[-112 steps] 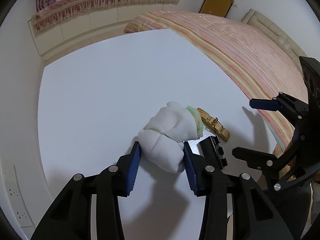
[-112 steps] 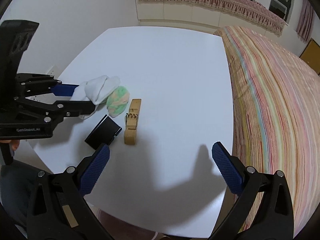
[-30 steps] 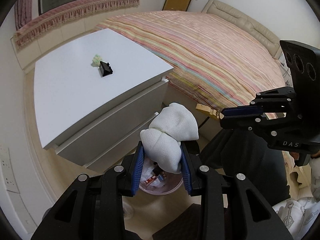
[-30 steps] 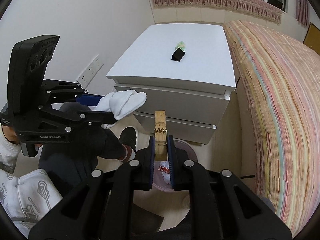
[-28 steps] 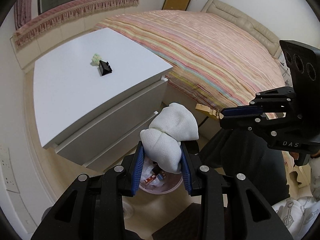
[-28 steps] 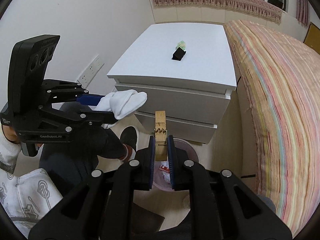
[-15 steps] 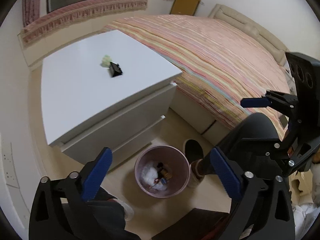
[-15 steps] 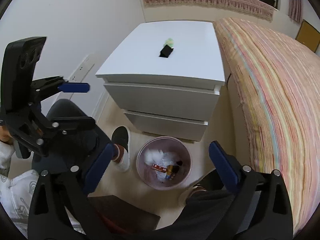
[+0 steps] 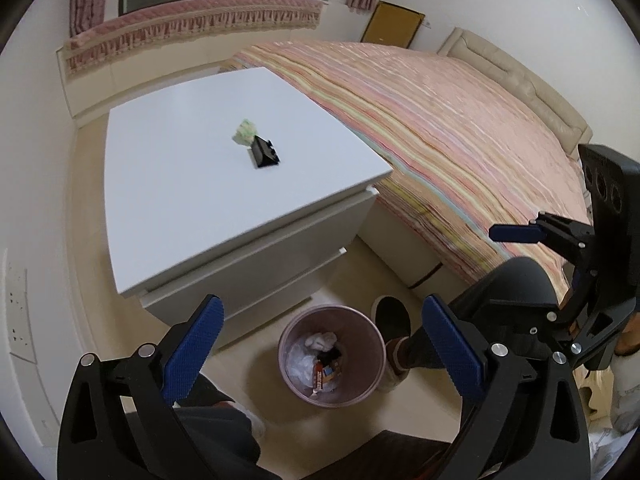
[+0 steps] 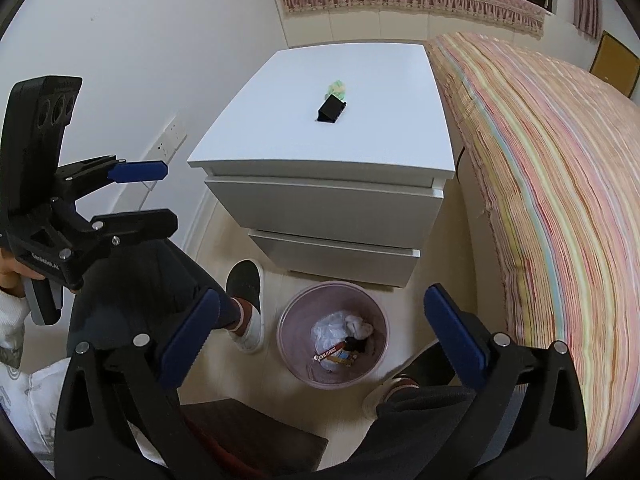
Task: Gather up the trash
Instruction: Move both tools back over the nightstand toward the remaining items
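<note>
A: Left wrist view: left gripper [image 9: 320, 344], jaws wide and empty, is held over the bin [image 9: 362, 380] at lower centre. Black clip [image 9: 265, 152] and green wad [image 9: 245, 135] are seen upper left on the nightstand [image 9: 168, 184].

B: Right wrist view: right gripper [image 10: 320, 336], likewise spread and empty. The clip [image 10: 331, 109], lying lengthwise away, is seen at upper centre; the bin's contents show more plainly. Neither gripper can be judged nearer.

Matt surfaces, soft cloth

The white nightstand [image 9: 180, 184] top looks smooth and matt; the bedspread [image 9: 440, 128] is striped woven cloth; the pink bin [image 10: 332, 336] looks plastic.
</note>
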